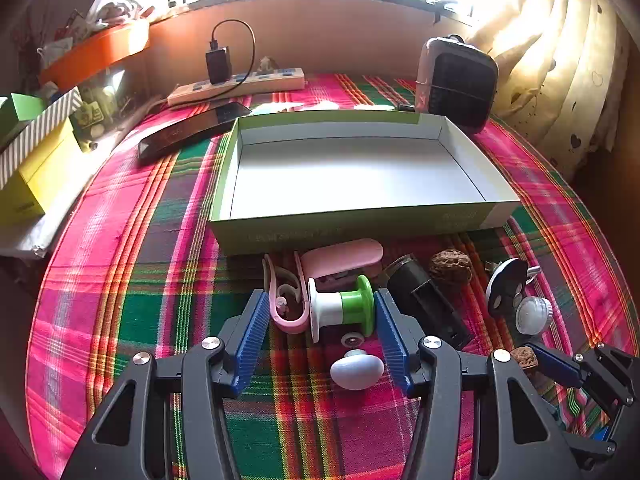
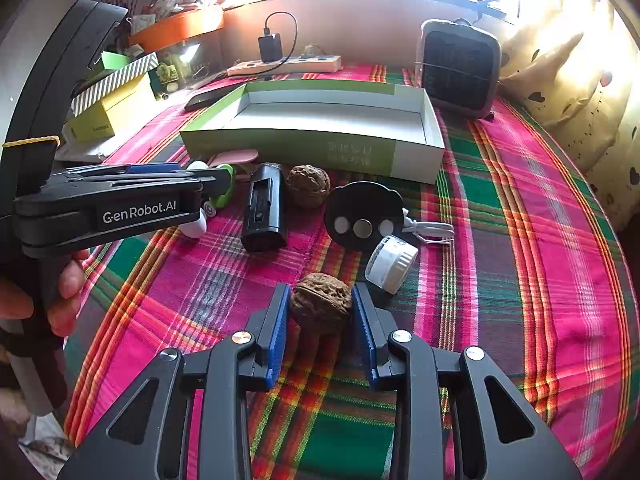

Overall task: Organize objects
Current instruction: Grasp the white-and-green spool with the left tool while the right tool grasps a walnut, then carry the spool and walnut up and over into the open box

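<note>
An empty green-and-white shallow box point(image 1: 460, 222) point(image 2: 434, 136) lies on the plaid cloth. In front of it lie small objects. My left gripper point(image 1: 320, 304) is open around a green-and-white spool point(image 1: 342, 308); its right pad is close to the green flange. A white egg-shaped knob point(image 1: 357, 369) lies between its fingers, nearer me. My right gripper point(image 2: 320, 300) has its blue pads against both sides of a walnut point(image 2: 321, 307) resting on the cloth. The left gripper also shows in the right wrist view point(image 2: 208, 186).
Nearby lie a pink clip point(image 1: 340, 258), a pink hook point(image 1: 286, 312), a black rectangular case point(image 2: 264, 212), a second walnut point(image 2: 308, 186), a black magnetic disc point(image 2: 363, 216), a white cap point(image 2: 391, 258). Behind stand a heater point(image 2: 460, 68), power strip point(image 1: 240, 86), phone point(image 1: 192, 130).
</note>
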`<action>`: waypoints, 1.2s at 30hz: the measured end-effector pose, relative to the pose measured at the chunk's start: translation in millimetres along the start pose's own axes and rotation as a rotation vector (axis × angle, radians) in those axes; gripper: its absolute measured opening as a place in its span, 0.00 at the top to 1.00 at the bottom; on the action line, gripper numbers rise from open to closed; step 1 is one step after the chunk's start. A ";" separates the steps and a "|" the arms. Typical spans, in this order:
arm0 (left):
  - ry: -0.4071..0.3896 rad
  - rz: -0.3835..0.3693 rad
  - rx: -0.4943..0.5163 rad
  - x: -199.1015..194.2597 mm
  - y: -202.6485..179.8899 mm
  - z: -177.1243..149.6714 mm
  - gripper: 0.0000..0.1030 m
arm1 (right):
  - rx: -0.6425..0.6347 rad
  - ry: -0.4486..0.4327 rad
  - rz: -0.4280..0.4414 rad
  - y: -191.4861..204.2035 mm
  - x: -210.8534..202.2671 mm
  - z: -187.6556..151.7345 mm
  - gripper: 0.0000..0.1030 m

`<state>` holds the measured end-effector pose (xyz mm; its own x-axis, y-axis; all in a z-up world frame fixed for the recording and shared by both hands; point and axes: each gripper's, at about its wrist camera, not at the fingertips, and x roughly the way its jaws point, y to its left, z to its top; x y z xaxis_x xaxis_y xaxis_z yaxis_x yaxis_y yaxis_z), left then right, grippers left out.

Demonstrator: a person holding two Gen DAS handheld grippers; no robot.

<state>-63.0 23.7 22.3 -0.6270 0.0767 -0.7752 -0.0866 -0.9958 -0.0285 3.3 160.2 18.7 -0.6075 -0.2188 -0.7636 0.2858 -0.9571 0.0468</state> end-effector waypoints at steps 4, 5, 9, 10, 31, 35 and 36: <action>-0.011 -0.006 0.001 -2.2 0.9 -0.7 0.53 | 0.000 0.000 0.000 -0.1 -0.2 0.2 0.69; -0.016 -0.014 0.007 -3.5 0.6 -0.8 0.68 | 0.000 0.001 0.000 -0.1 -0.2 0.2 0.69; -0.014 -0.028 0.012 -4.6 1.1 -1.6 0.71 | 0.000 0.000 -0.001 -0.1 -0.4 0.2 0.69; -0.014 -0.032 0.010 -4.8 1.6 -2.2 0.71 | 0.000 0.001 -0.001 -0.1 -0.4 0.2 0.69; -0.058 -0.085 -0.023 -27.6 22.2 -15.8 0.71 | 0.000 0.000 -0.008 -1.0 -0.5 -0.8 0.69; -0.062 -0.084 -0.019 -29.8 21.9 -16.8 0.71 | 0.000 -0.001 -0.008 -1.0 -0.8 -0.9 0.69; -0.062 -0.084 -0.016 -30.1 21.5 -17.0 0.71 | 0.002 -0.002 -0.007 -1.2 -1.0 -0.8 0.69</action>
<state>-32.8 -0.8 34.3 -0.6648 0.1620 -0.7292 -0.1287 -0.9864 -0.1018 4.2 161.7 18.8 -0.6108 -0.2128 -0.7626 0.2806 -0.9589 0.0428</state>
